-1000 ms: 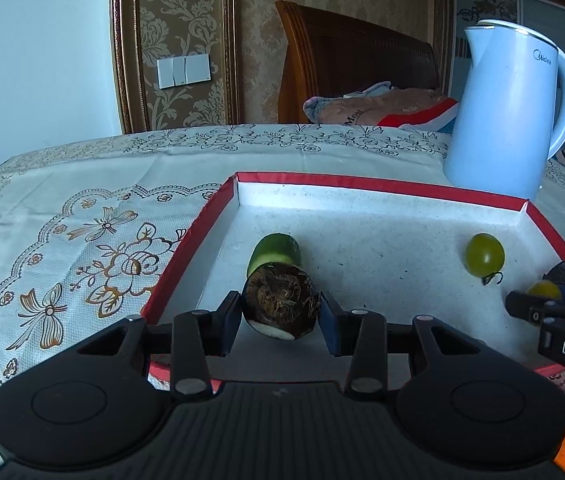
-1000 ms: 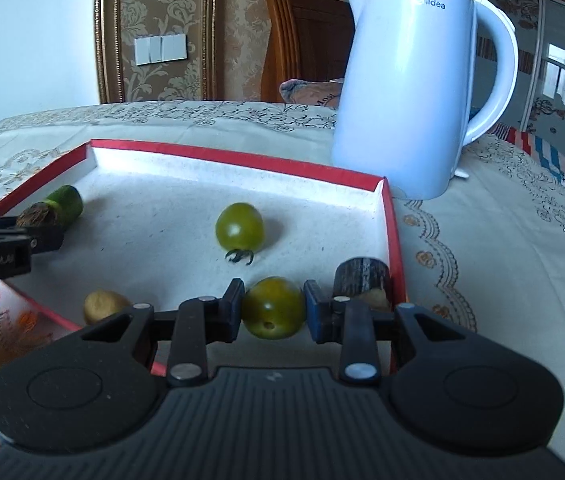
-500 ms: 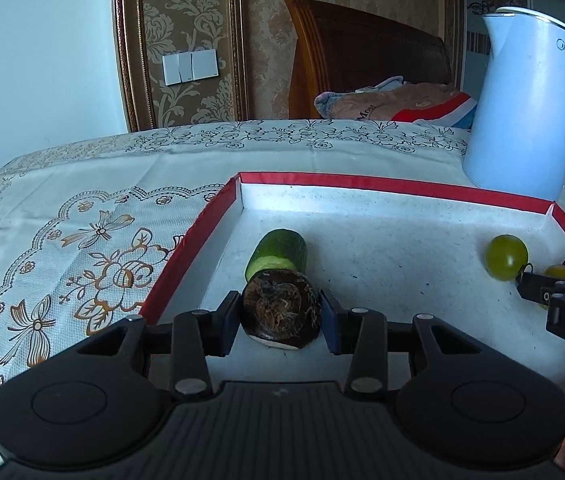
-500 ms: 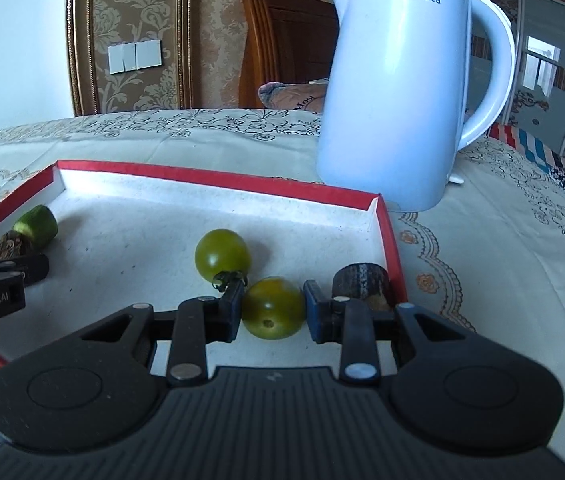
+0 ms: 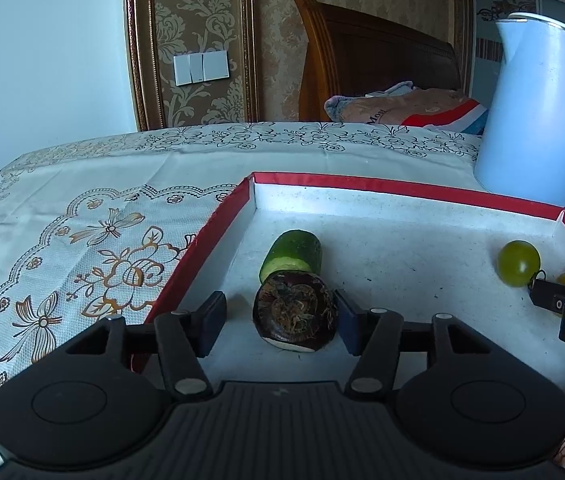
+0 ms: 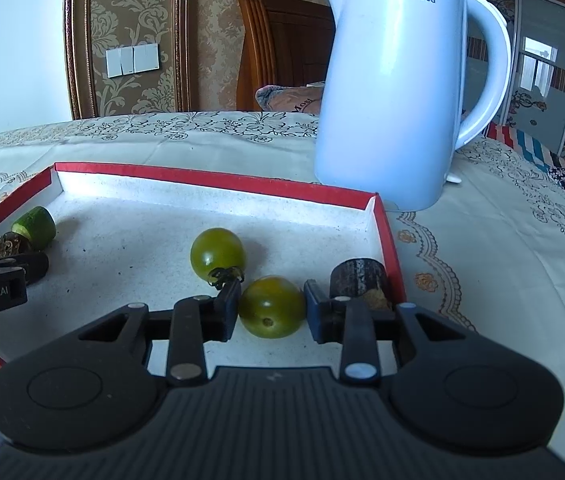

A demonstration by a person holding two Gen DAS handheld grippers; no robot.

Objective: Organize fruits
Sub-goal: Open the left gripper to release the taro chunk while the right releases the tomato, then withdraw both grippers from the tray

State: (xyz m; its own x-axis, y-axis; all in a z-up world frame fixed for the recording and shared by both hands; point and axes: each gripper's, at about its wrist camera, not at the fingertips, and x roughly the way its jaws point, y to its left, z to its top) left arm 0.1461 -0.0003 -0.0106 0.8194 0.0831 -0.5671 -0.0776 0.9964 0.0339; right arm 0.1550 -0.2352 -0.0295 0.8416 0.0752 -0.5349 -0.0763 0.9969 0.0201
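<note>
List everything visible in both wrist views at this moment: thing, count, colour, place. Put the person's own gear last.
Shallow cardboard tray: 1, red rim, white floor, on the table.
Round green tomatoes: 2; one loose mid-tray, one between the right gripper's pads.
Cut cucumber piece: 1, green, left side of the tray.
Dark brown round root piece: 1, resting on the tray floor just in front of the cucumber.
Dark cylindrical chunk: 1, tray's right near corner.
Electric kettle: 1, pale blue, behind the tray.
Floral tablecloth: 1, cream.
Left gripper: black, jaws have just been opening around the root piece; left pad clear of it.
Right gripper: black, clamped on the tomato.
</note>
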